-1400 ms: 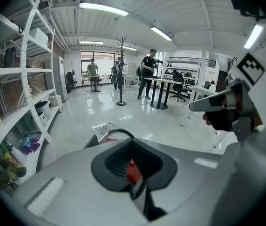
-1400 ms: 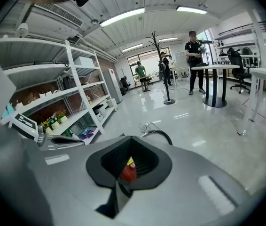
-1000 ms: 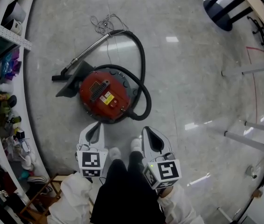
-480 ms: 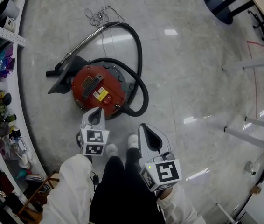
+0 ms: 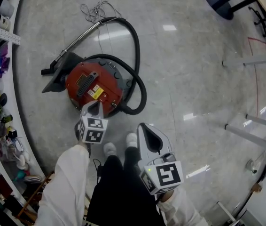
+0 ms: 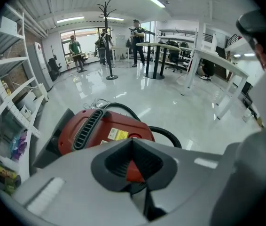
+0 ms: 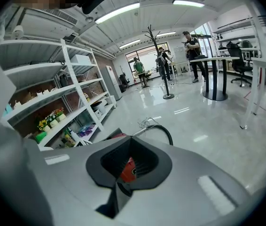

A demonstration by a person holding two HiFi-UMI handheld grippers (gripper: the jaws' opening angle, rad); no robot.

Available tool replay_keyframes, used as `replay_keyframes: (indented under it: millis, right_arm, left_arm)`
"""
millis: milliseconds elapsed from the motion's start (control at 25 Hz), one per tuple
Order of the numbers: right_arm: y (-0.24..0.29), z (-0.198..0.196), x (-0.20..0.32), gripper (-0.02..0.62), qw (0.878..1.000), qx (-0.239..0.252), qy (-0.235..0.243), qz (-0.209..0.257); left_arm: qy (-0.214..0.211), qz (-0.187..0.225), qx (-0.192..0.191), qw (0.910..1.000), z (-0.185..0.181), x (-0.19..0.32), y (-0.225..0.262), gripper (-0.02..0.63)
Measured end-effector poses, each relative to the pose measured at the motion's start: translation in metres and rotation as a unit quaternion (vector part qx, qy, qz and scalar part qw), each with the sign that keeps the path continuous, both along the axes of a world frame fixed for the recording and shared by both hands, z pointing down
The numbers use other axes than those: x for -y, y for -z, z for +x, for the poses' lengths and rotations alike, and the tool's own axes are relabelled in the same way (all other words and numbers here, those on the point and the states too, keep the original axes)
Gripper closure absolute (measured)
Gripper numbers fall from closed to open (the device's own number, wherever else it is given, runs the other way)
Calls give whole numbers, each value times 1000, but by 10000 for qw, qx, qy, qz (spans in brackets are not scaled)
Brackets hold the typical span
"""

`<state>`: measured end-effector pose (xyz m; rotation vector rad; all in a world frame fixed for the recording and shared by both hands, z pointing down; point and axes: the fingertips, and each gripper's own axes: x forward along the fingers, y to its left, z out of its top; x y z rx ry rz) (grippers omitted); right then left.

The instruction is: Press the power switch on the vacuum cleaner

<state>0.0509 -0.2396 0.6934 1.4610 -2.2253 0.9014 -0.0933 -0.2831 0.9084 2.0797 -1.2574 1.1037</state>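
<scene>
The head view is looking steeply down. Both gripper views are facing forward, low, sharing the nearby vacuum cleaner (image 6: 102,126).

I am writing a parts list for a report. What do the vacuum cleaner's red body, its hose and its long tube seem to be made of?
Red body: probably moulded plastic, glossy, with a slotted grille formed into it. Hose: black flexible plastic or rubber, matt; it curves in a loop. Tube: likely metal, silvery and straight, though chromed plastic is possible.
</scene>
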Motion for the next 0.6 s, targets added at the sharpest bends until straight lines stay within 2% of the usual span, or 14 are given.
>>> replay_keyframes:
  millis: [240,600]
  right_arm:
    - [-1,-1,-1,594,10000,0,77,20]
    - [-5,3,-1,594,10000,10,14,-52]
  left_arm:
    - [-43,-196,173,9996,-4,0,-24,606]
    - [-61,-323,279,9991,-5,3,-34,606]
